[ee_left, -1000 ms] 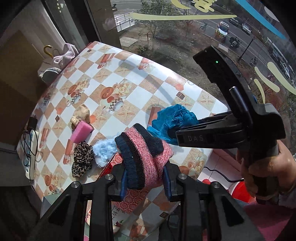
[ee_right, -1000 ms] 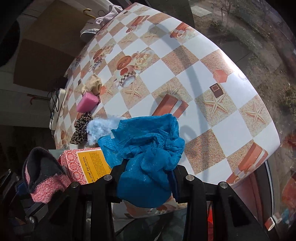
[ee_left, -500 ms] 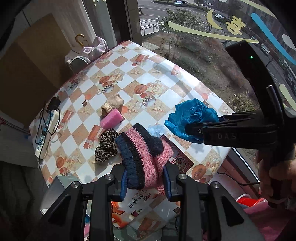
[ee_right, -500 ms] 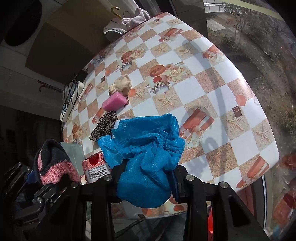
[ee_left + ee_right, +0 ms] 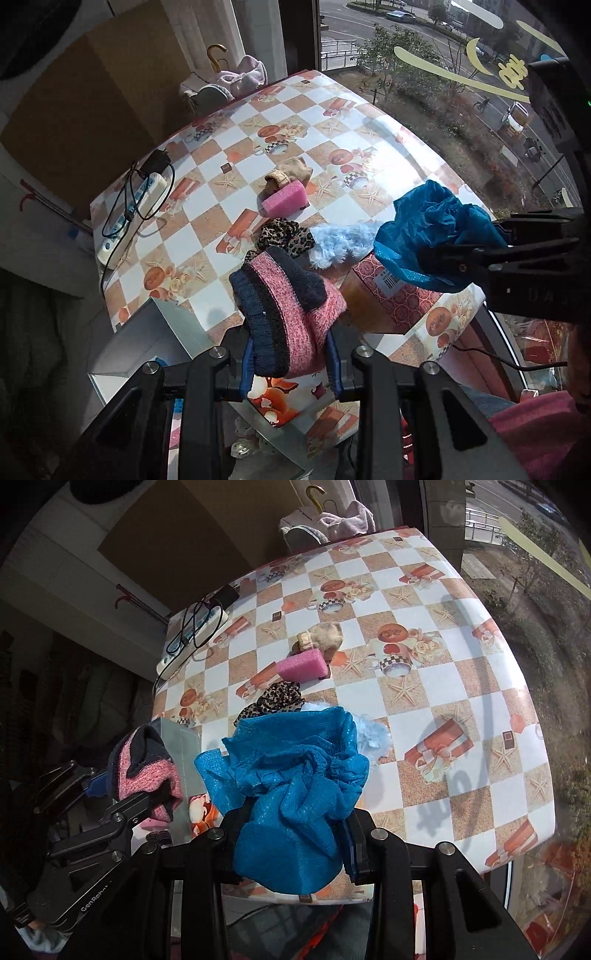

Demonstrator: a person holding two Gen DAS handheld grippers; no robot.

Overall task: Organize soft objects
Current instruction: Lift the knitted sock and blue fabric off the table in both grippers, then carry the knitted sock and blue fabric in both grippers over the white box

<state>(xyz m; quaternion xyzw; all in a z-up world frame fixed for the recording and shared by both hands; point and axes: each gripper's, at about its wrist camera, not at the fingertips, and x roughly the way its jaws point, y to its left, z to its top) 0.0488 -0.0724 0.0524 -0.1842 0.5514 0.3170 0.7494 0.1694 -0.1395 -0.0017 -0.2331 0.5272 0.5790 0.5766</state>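
Observation:
My left gripper (image 5: 289,363) is shut on a pink and navy knit sock (image 5: 284,302), held above the table's near edge; it also shows in the right wrist view (image 5: 146,771). My right gripper (image 5: 295,849) is shut on a crumpled blue cloth (image 5: 291,782), seen too in the left wrist view (image 5: 432,236). On the checkered table (image 5: 207,221) lie a pink sponge (image 5: 284,199), a beige sock (image 5: 290,173), a leopard scrunchie (image 5: 286,236) and a light blue fluffy piece (image 5: 341,242).
A red patterned box (image 5: 391,295) sits near the table's front edge. A grey open box (image 5: 147,339) stands below the near left edge. A white power strip with cables (image 5: 136,210) lies at the table's left. A window runs along the right.
Both grippers have drawn back and risen from the table, each still holding its cloth. More of the table and the grey box have come into view.

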